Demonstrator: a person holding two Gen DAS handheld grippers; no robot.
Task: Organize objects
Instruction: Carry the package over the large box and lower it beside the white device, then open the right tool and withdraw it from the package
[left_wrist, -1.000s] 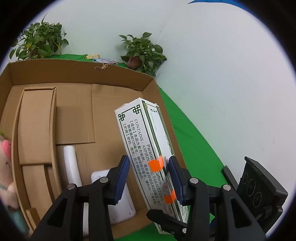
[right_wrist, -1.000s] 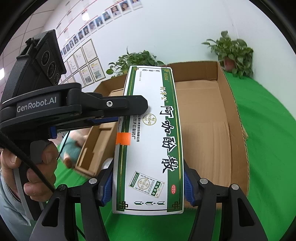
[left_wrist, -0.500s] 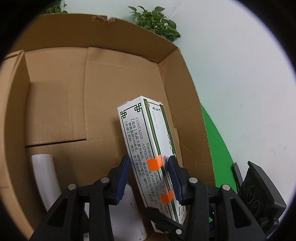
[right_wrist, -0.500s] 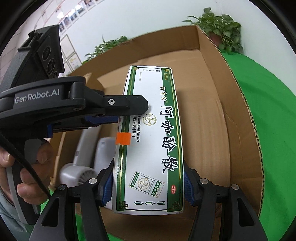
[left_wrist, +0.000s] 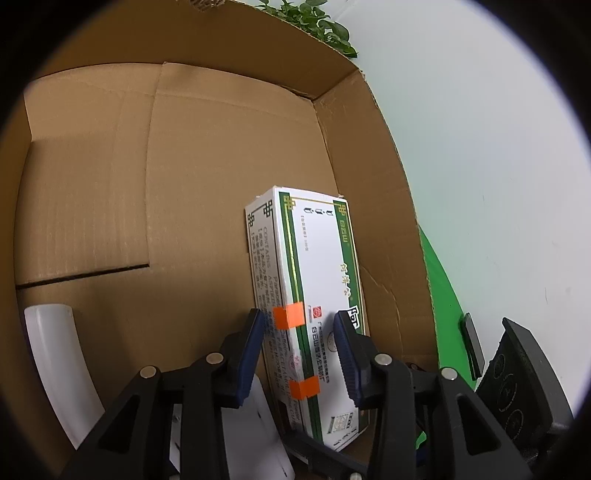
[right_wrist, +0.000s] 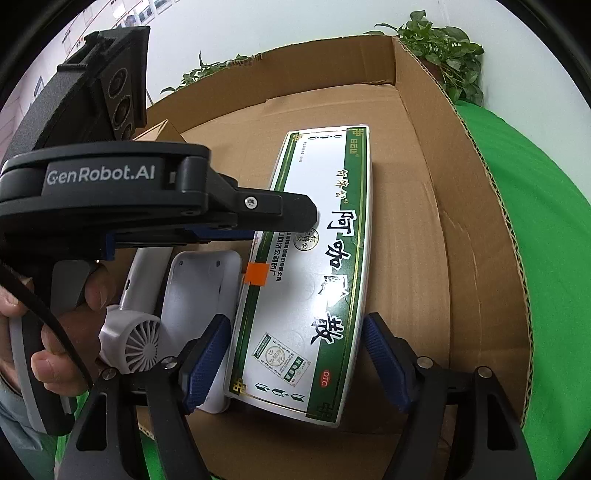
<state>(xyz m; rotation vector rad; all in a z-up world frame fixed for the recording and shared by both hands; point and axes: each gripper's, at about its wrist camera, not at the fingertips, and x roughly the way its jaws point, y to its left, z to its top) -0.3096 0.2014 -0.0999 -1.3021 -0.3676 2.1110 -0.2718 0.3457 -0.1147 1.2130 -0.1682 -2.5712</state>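
Note:
A long white and green medicine box (right_wrist: 317, 280) lies inside the cardboard carton (right_wrist: 461, 221), along its right wall. My right gripper (right_wrist: 295, 360) straddles the box's near end. Its jaws are opening, and a gap shows between each blue pad and the box's long sides. My left gripper (right_wrist: 295, 221) reaches in from the left, one finger lying across the box's top face. In the left wrist view, the left gripper (left_wrist: 301, 354) is shut on the medicine box (left_wrist: 314, 280) at its orange tape marks.
A white handheld fan (right_wrist: 136, 343) and a flat white device (right_wrist: 199, 291) lie in the carton to the left of the box. A person's hand (right_wrist: 55, 365) holds the left gripper's handle. Green cloth (right_wrist: 535, 221) surrounds the carton; potted plants (right_wrist: 443, 40) stand behind it.
Both grippers came down into the carton with the medicine box, which now lies flat on its floor. The right gripper's jaws have spread off the box's sides; the left still clamps it.

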